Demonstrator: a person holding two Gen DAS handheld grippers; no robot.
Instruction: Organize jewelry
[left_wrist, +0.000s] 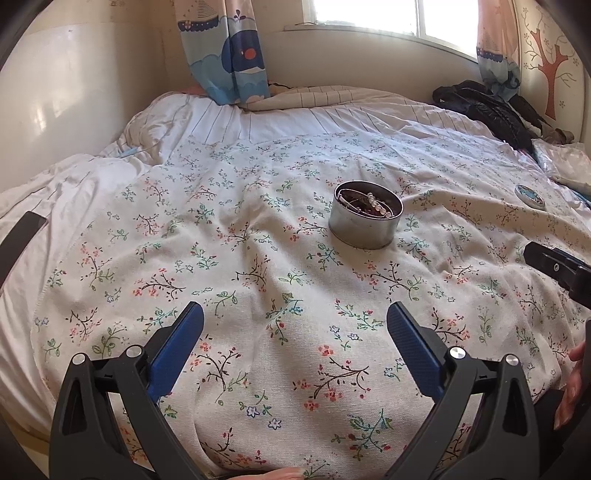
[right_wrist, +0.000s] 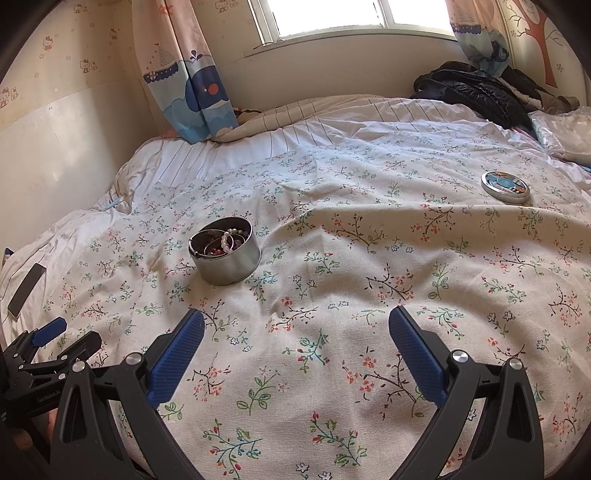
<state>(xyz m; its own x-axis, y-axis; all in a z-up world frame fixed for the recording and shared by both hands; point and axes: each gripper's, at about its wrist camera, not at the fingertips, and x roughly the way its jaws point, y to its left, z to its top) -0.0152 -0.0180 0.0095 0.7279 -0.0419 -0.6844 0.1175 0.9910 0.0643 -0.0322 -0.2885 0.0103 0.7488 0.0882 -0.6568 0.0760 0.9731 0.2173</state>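
Note:
A round silver tin stands uncovered on the floral bedspread, with a pearl bracelet and dark jewelry inside. In the right wrist view the same tin sits ahead to the left. Its round lid with a blue picture lies flat far to the right; the lid shows small at the right edge of the left wrist view. My left gripper is open, empty, well short of the tin. My right gripper is open and empty over bare cloth, and part of it shows in the left view.
A dark phone lies at the bed's left edge. A black jacket is piled at the far right by the wall. Curtains hang at the head of the bed. A hand shows at the right.

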